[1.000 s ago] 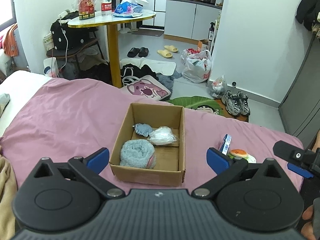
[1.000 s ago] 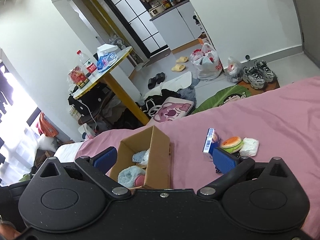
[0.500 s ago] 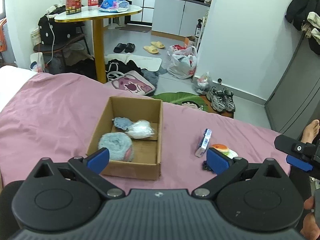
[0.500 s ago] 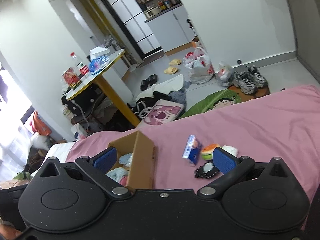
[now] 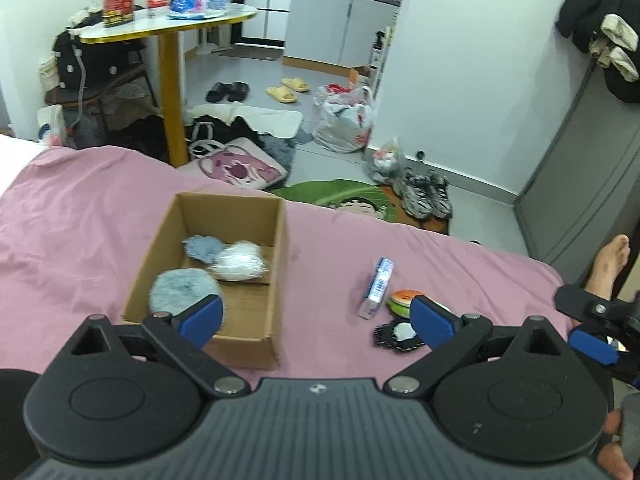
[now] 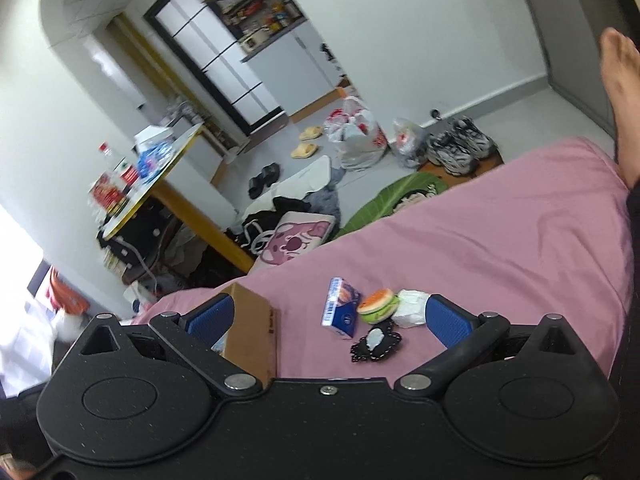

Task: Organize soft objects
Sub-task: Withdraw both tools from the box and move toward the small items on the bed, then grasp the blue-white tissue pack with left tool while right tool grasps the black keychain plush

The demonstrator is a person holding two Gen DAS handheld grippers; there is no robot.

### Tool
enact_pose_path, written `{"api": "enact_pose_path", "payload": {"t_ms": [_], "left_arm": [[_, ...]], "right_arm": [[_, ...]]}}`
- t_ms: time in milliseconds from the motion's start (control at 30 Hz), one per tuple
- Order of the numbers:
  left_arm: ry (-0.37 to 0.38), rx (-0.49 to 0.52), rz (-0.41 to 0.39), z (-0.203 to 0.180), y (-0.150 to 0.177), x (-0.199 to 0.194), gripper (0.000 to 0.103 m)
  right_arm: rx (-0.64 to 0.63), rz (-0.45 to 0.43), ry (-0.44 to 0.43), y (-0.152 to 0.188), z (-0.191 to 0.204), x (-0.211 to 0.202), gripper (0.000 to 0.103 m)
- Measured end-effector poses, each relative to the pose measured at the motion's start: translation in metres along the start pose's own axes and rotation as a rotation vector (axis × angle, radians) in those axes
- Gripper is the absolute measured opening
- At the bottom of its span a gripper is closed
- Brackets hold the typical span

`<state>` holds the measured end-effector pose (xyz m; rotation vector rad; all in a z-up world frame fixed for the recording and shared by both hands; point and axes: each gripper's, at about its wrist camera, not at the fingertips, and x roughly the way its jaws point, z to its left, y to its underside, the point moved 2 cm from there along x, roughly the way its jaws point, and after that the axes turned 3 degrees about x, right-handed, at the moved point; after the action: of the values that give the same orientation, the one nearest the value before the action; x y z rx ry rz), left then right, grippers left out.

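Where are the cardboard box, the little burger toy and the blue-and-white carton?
cardboard box (image 5: 240,344): left wrist view, its near outer wall.
burger toy (image 6: 378,301): right wrist view, its orange top bun.
blue-and-white carton (image 6: 340,312): right wrist view, its printed front face.

Left hand-held gripper (image 5: 316,318) and right hand-held gripper (image 6: 327,318): jaws spread wide, empty.

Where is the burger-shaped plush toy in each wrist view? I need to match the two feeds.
Left wrist: burger toy at centre right on the pink bedspread, partly hidden by the gripper's right finger.
Right wrist: burger toy just right of centre, in full view.
Shared landmark: the blue and white packet right beside it.
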<state>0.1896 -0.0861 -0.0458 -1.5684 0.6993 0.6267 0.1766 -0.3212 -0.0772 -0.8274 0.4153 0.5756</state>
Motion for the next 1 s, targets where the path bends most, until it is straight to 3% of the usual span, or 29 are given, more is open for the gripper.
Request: {"api": "enact_pose_path", "payload": {"t_ms": [133, 333, 667, 1000], "left_arm": [[0.020, 0.005, 0.000, -0.010, 0.002, 0.016, 0.099], [0.050, 0.010, 0.027, -0.024, 0.002, 0.045, 0.084], [0.097, 0.030, 0.099, -0.047, 0.003, 0.100, 0.056], [0.087, 0.028, 0.161, -0.056, 0.001, 0.153, 0.054]], "right_arm": [[0.057, 0.003, 0.020, 0.003, -0.016, 0.011, 0.103], [0.130, 0.009, 0.036, 0.006, -0.033, 0.025, 0.101], [0.315, 0.101, 0.018, 0.025, -0.064, 0.066, 0.082], [0.461, 0.155, 0.013, 0.039, -0.083, 0.103, 0.070]]}}
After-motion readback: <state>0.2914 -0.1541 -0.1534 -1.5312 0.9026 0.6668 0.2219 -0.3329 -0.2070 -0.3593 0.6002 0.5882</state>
